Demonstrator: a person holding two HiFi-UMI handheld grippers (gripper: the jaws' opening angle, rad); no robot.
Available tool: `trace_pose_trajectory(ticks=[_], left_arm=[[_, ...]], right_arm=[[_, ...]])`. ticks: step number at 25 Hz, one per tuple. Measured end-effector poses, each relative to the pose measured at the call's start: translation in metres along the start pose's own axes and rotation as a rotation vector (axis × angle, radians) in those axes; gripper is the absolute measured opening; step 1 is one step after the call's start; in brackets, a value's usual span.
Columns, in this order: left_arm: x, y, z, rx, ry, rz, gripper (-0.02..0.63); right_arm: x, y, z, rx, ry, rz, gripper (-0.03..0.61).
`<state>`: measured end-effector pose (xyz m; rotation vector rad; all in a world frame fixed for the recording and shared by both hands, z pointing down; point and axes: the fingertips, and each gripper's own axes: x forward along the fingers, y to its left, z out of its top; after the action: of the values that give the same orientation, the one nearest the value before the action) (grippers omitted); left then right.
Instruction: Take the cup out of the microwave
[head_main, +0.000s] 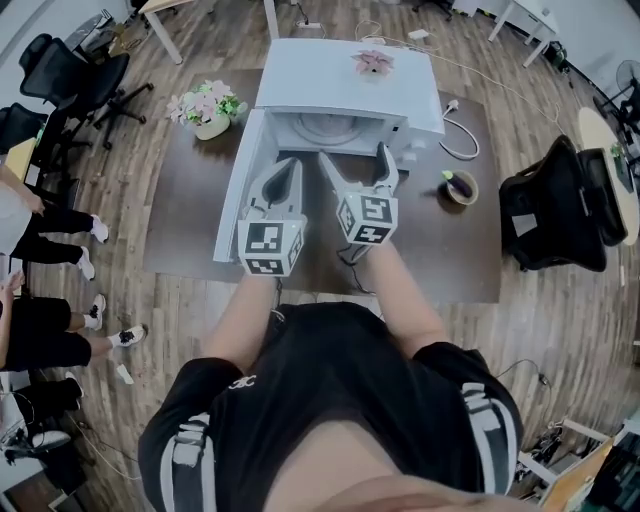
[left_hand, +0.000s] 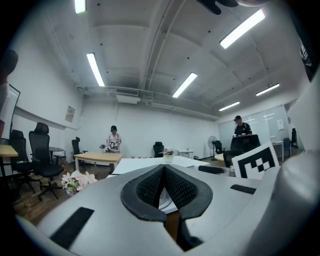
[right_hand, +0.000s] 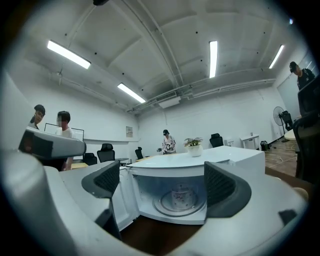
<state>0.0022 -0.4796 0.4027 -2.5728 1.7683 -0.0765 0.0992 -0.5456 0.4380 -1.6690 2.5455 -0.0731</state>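
The left gripper (left_hand: 163, 172) has its fingers pressed together on nothing, with the swung-open door (head_main: 238, 190) of the boxy white microwave (head_main: 320, 80) at its nine o'clock. The right gripper (right_hand: 164, 182) holds its fingers wide apart and empty. The small clear patterned cup (right_hand: 181, 195) stands upright on the glass turntable (right_hand: 165, 206), deep in the cavity, at twelve o'clock from those fingers. The right hand looks better placed to reach straight in above the dark brown worktop (head_main: 190, 220).

Cup (right_hand: 181, 194) inside microwave (head_main: 345, 75), on table (head_main: 180, 220); flowers (head_main: 205, 106) left of microwave; potted plant (head_main: 372, 62) on top.
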Motion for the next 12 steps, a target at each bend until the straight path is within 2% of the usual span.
trace_pose_trajectory(ticks=[4, 12], left_arm=[[0.002, 0.011, -0.006, 0.002, 0.013, 0.032, 0.000], [0.021, 0.024, -0.023, 0.021, 0.045, 0.067, 0.000]], right_arm=[[0.030, -0.006, -0.034, 0.000, 0.067, -0.020, 0.520], [0.106, -0.035, -0.107, -0.031, 0.203, -0.078, 0.522]])
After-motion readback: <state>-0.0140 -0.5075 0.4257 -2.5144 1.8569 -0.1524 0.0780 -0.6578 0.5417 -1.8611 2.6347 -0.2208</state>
